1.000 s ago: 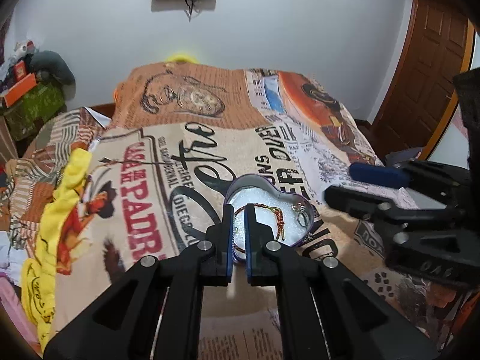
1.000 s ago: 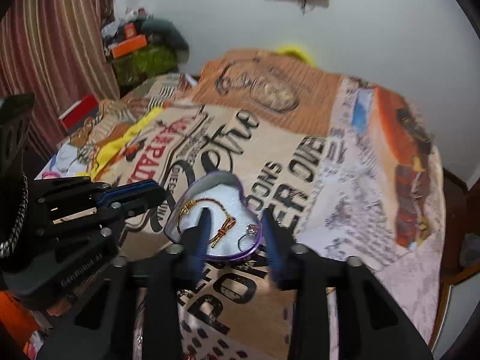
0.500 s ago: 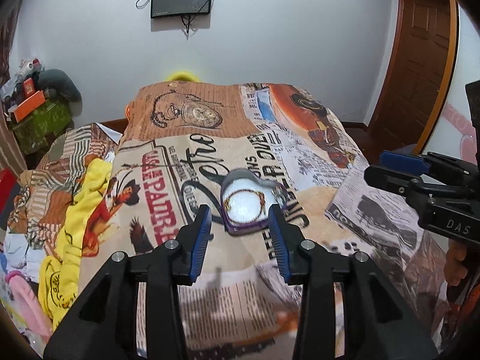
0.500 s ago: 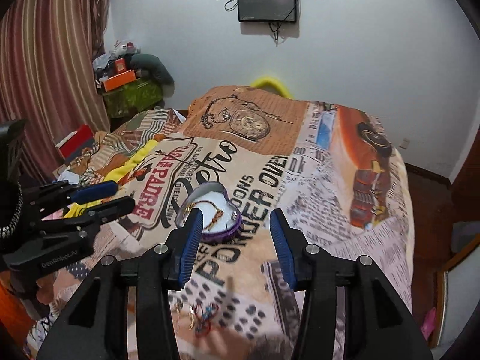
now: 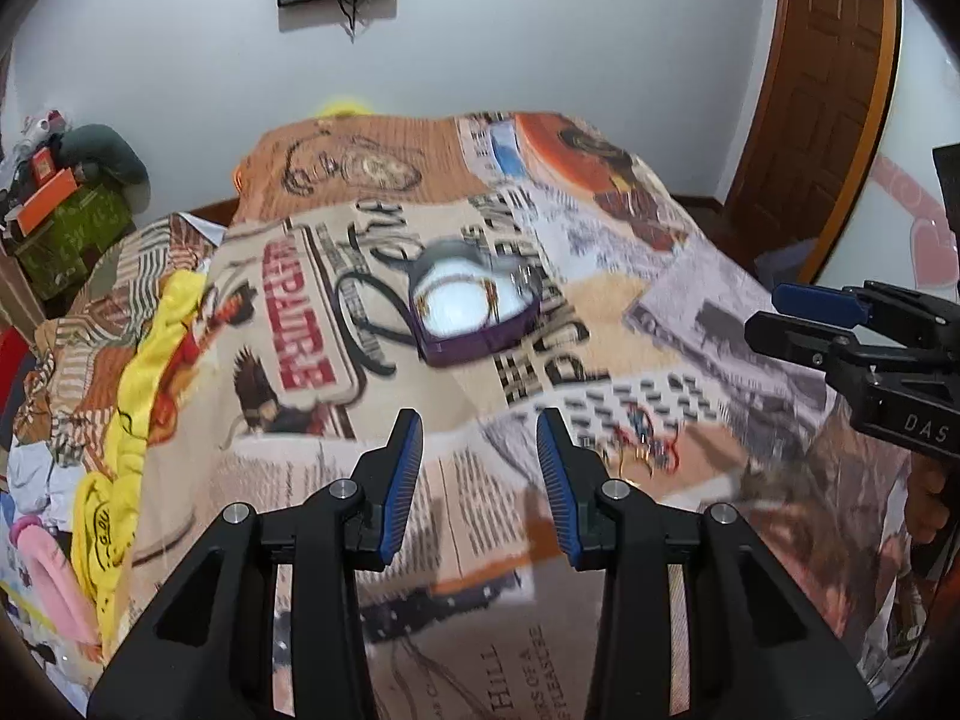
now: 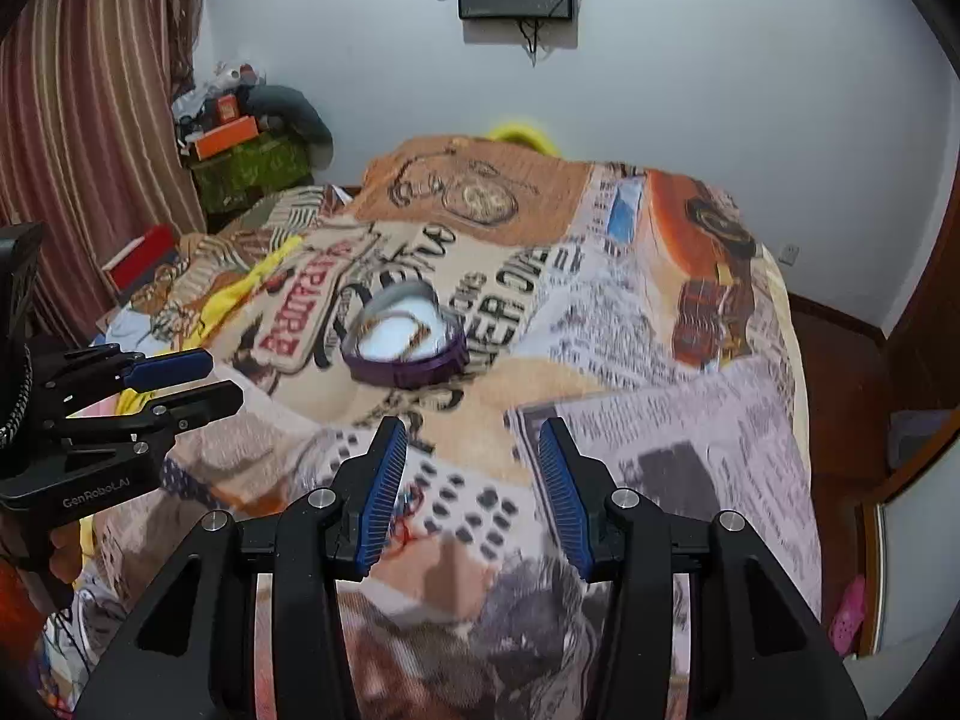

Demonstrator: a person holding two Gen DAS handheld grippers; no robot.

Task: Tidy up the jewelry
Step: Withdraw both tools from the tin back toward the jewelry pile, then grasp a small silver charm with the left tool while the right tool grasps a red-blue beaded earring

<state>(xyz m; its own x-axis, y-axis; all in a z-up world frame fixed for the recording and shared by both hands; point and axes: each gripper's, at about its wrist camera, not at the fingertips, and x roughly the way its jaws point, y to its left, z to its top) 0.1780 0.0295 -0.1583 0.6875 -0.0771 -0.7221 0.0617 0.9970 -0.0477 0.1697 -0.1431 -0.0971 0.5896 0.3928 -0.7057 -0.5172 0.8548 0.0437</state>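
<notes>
A purple heart-shaped jewelry box (image 5: 474, 315) with a white lining lies open on the printed bedspread; a gold-and-red bracelet lies inside. It also shows in the right wrist view (image 6: 405, 345). Loose red and blue jewelry (image 5: 645, 438) lies on the spread nearer me, right of my left gripper; in the right wrist view it (image 6: 408, 519) is partly hidden by the left finger. My left gripper (image 5: 479, 480) is open and empty, well short of the box. My right gripper (image 6: 471, 492) is open and empty, also short of the box.
The printed bedspread (image 5: 312, 330) covers a bed against a white wall. Yellow cloth (image 5: 138, 384) and clutter lie at the left edge. A wooden door (image 5: 822, 90) stands at the right. Striped curtains (image 6: 78, 120) and a pile of boxes (image 6: 240, 144) stand at the left.
Both grippers have pulled back from the heart box. The left gripper, shut over the box a second ago, is now open. The loose jewelry has come into view.
</notes>
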